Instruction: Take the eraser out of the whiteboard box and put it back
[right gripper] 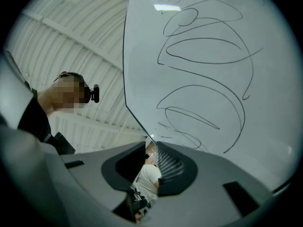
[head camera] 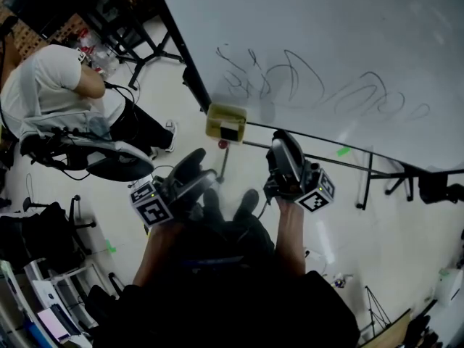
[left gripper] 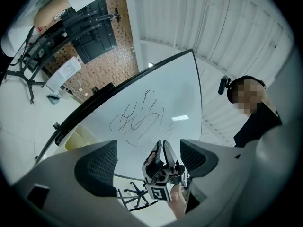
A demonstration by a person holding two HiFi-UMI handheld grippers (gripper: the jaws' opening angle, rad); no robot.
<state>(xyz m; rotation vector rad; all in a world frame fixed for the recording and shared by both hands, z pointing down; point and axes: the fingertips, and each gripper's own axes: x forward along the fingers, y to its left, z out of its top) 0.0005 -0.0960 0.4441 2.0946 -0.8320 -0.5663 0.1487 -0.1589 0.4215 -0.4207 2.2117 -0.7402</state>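
Big white whiteboard (head camera: 326, 35) with black marker scribbles (head camera: 290, 78) stands tilted over a pale floor (head camera: 406, 230). The small yellow whiteboard box (head camera: 225, 120) sits at the board's lower left corner, at the end of the thin dark tray rail (head camera: 312, 140) along the bottom edge. The box front has a dark patch; I cannot tell whether that is the eraser, which shows nowhere else.

Both grippers are held up in front of the person, below the board and apart from it.

- The left gripper (head camera: 199, 169) points up towards the box, near it but not touching. Its jaws are spread wide with nothing between them.
- The right gripper (head camera: 281, 142) is just below the rail, right of the box. Its jaws are drawn in to a narrow slit with nothing in it; the room shows through the gap.

A seated person in a white shirt (head camera: 43, 78) is off to the left on an office chair (head camera: 109, 158).
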